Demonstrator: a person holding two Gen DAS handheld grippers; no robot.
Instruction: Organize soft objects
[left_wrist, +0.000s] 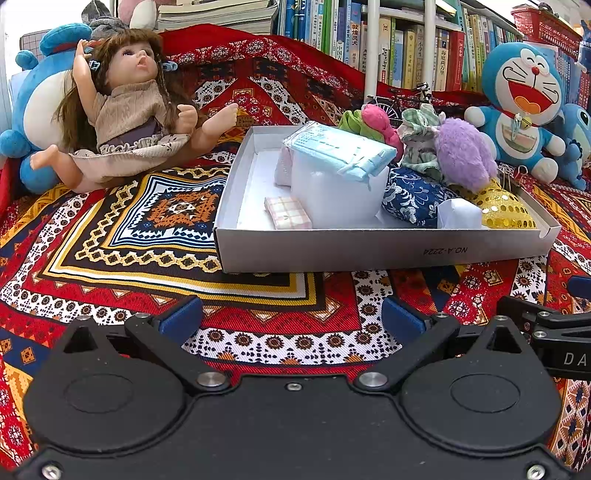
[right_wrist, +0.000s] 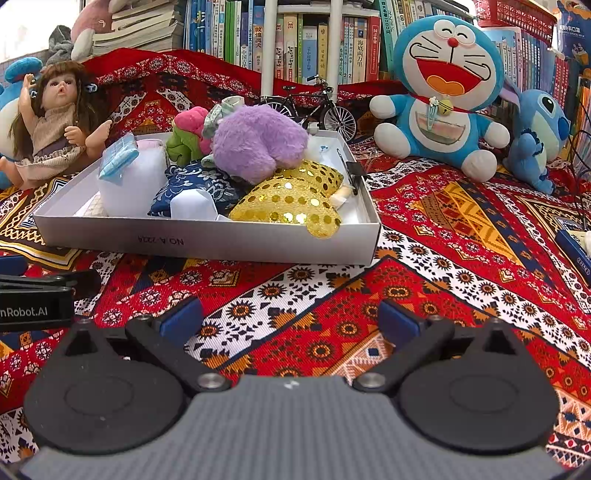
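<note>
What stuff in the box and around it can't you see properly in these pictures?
- Pink plush: left view, mostly behind the mask pack.
- Blue cushion: right view, partly under the purple plush and a white packet.
- Box floor at the back: both views, hidden by the pile.
- Blue plush: left view, covered by the doll.
- Book titles: both views, too small.

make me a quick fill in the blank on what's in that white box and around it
1. The fluffy purple plush rests partly on the ____ sequinned cushion.
2. The long-haired doll in the beige dress lies ____ the shallow white cardboard box.
3. The jaws of both the left gripper and the right gripper are ____.
4. The black miniature ____ stands behind the box.

Missing words: gold; outside; open; bicycle
</note>
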